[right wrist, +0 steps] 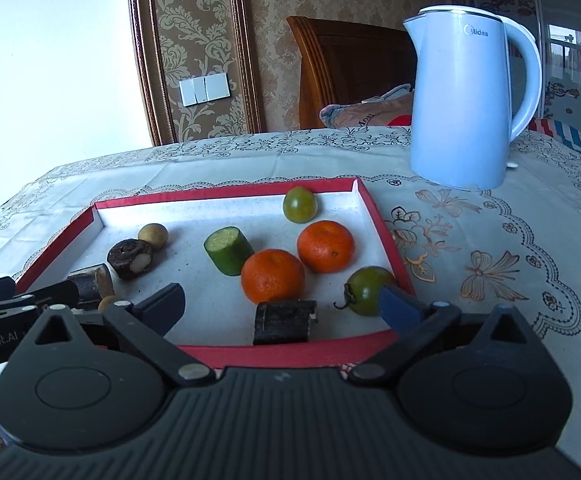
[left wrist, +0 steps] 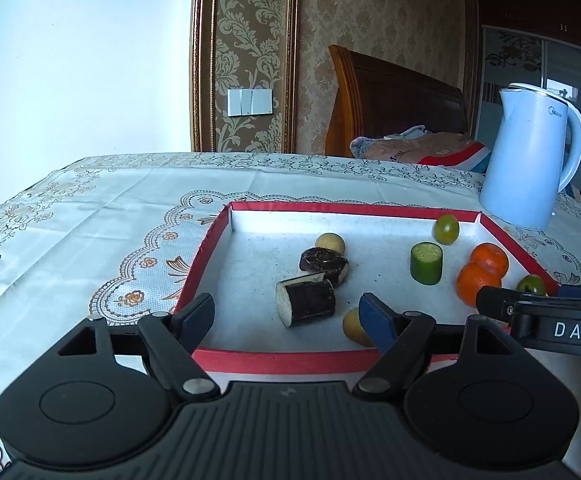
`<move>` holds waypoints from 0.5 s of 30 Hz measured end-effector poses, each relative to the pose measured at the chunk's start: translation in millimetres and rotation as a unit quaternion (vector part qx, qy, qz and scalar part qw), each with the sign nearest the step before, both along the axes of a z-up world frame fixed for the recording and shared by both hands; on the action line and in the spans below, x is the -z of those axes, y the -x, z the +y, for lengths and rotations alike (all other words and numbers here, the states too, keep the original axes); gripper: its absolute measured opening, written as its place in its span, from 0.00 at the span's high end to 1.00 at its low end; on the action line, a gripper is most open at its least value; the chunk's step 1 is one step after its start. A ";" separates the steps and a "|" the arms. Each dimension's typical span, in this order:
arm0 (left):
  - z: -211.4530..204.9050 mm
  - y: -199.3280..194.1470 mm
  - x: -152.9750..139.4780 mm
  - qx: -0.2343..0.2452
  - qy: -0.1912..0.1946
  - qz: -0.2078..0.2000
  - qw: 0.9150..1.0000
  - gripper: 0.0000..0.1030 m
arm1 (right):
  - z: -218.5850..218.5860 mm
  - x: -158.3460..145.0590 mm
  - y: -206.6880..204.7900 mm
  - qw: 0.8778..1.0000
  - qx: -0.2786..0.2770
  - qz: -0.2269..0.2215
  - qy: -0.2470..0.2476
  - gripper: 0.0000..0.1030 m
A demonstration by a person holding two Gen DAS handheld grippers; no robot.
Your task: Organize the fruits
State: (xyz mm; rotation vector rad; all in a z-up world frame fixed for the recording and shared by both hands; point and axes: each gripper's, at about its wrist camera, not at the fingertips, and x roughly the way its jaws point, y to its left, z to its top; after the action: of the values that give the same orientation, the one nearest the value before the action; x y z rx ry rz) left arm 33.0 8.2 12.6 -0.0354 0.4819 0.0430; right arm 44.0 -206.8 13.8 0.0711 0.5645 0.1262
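Two grippers we hold over the red tray [right wrist: 290,354]: left gripper [left wrist: 288,318] spread, empty. Right gripper [right wrist: 286,308] spread wide, clear of the dark eggplant piece [right wrist: 284,322] below.

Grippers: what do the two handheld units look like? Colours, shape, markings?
Both match: black ribbed plastic body, two round hubs, black linkage arms with silver pivot pins, dark blue pads on the jaws. Left gripper, right gripper. White lettering on the sides: "DAS" on the right unit, "nRobot.AI" on the left. No cables or sleeves visible.
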 end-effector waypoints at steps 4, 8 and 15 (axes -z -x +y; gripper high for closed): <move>-2.9 7.9 1.4 0.011 -0.003 0.004 1.000 0.23 | -1.4 -1.4 13.3 1.000 0.005 -0.016 0.005 0.00; -4.4 16.8 2.2 0.014 -0.004 0.001 1.000 0.23 | -4.1 -1.2 19.0 1.000 0.003 -0.013 -0.004 0.00; -3.5 21.1 2.6 0.008 -0.008 -0.003 1.000 0.23 | 1.2 0.8 30.0 1.000 -0.005 -0.016 0.011 0.00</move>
State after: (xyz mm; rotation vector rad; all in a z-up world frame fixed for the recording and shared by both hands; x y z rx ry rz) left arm 12.0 4.8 10.1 -0.0160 0.4759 0.0313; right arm 14.0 -205.6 13.0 0.0448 0.5333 0.1317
